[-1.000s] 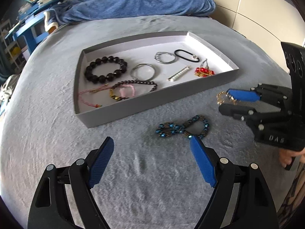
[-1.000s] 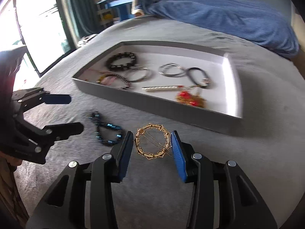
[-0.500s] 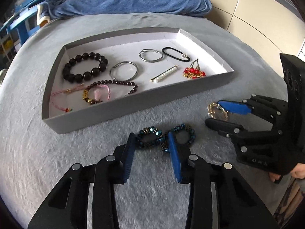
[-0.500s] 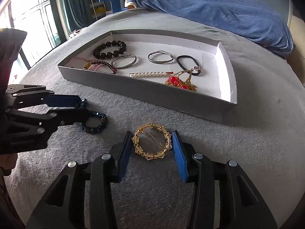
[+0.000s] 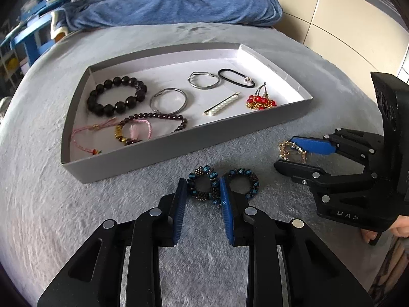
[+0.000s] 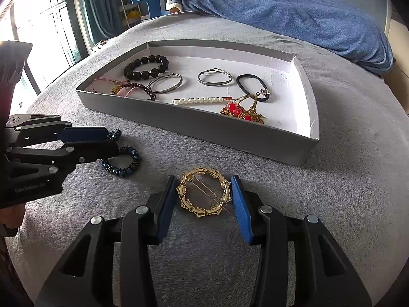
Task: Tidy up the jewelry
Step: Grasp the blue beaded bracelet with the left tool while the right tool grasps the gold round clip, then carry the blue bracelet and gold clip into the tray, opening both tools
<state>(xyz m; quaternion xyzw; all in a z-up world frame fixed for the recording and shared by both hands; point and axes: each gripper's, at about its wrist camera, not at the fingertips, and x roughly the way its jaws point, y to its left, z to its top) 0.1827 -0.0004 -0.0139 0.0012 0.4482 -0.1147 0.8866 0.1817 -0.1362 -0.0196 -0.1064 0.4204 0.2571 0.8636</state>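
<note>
A blue beaded bracelet (image 5: 222, 183), twisted into a figure eight, lies on the grey bedspread in front of the grey tray (image 5: 184, 148). My left gripper (image 5: 202, 186) is shut on its left loop; it also shows in the right wrist view (image 6: 112, 143) with the bracelet (image 6: 122, 161). My right gripper (image 6: 204, 189) is shut on a round gold brooch (image 6: 203, 195), which rests on the bedspread; it also shows in the left wrist view (image 5: 292, 151). The tray (image 6: 230, 133) holds several bracelets, a hair tie, a pearl clip and red bead earrings.
A blue blanket (image 5: 179, 2) lies behind the tray at the far side of the bed. A blue desk (image 6: 150, 2) and a window (image 6: 38, 30) are beyond the bed's edge. A wall (image 5: 345, 20) stands on the right.
My left gripper has moved forward and closed from wide open onto the bracelet's left loop. My right gripper has stayed shut on the gold brooch, almost still.
</note>
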